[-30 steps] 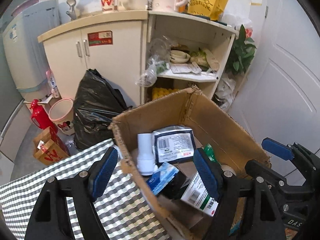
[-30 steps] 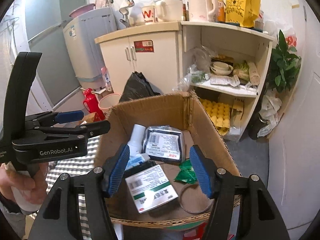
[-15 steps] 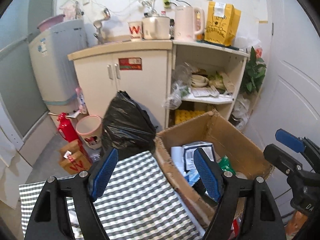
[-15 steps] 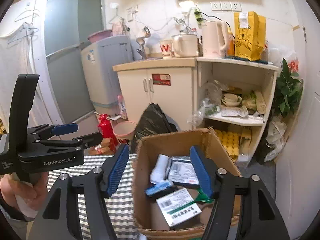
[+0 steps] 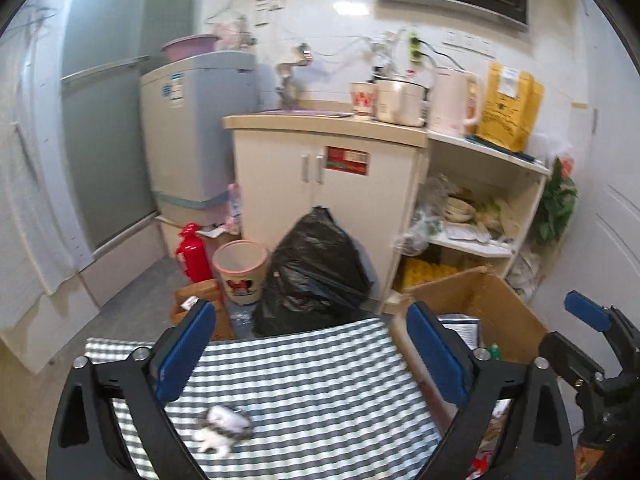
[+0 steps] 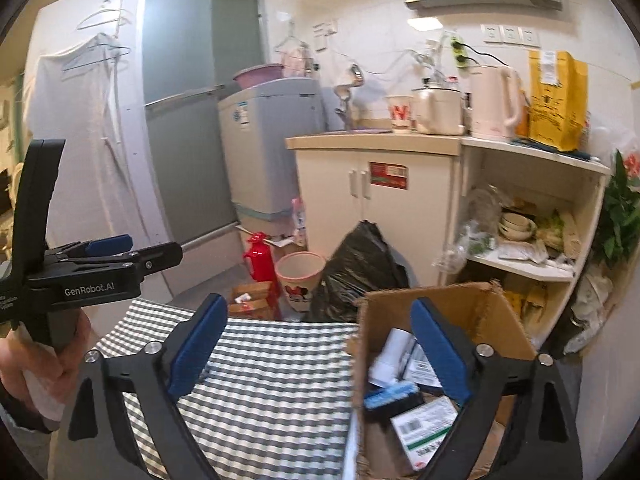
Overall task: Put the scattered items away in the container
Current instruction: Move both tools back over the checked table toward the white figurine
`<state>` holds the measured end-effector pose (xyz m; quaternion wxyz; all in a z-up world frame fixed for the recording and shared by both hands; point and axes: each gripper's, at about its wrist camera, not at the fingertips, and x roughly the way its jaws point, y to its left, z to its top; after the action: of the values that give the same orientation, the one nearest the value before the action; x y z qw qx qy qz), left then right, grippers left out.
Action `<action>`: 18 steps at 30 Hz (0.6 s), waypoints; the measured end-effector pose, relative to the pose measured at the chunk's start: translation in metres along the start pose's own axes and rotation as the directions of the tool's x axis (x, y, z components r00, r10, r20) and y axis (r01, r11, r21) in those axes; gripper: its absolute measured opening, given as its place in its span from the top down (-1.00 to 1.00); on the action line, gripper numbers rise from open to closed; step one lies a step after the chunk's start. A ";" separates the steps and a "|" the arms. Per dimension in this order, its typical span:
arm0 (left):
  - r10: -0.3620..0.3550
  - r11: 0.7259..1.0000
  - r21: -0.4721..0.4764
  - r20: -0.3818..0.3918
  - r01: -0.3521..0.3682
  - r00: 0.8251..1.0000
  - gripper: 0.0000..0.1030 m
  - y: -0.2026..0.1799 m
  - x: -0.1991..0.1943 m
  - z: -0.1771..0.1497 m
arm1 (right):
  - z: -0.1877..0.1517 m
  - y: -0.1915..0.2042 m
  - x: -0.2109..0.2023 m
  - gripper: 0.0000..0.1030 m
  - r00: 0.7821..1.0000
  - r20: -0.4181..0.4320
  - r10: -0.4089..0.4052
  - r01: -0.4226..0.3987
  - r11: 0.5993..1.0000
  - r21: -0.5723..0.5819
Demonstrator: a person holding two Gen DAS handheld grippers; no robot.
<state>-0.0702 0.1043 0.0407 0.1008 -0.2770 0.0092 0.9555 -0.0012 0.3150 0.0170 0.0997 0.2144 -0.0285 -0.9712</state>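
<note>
Claws both spread wide & empty, left claw [image 5: 310, 354] over checkered cloth [image 5: 304, 380], right claw [image 6: 320, 344] near cardboard box [image 6: 480, 308].

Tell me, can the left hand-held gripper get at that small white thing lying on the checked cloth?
Probably yes. The left hand-held gripper is open above the checked cloth, and the small white thing lies between its fingers with nothing over it.
</note>
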 end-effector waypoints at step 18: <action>0.186 0.979 -0.076 -0.055 -0.190 0.981 -1.00 0.106 -0.013 -0.032 | -0.022 0.086 0.069 -0.99 0.973 -0.160 0.165 -0.187 0.974 -0.131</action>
<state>-0.0638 -0.0042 0.0165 -0.0015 -0.3014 -0.0011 0.9535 -0.0373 0.2159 -0.0232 0.2027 0.2746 0.0308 -0.9395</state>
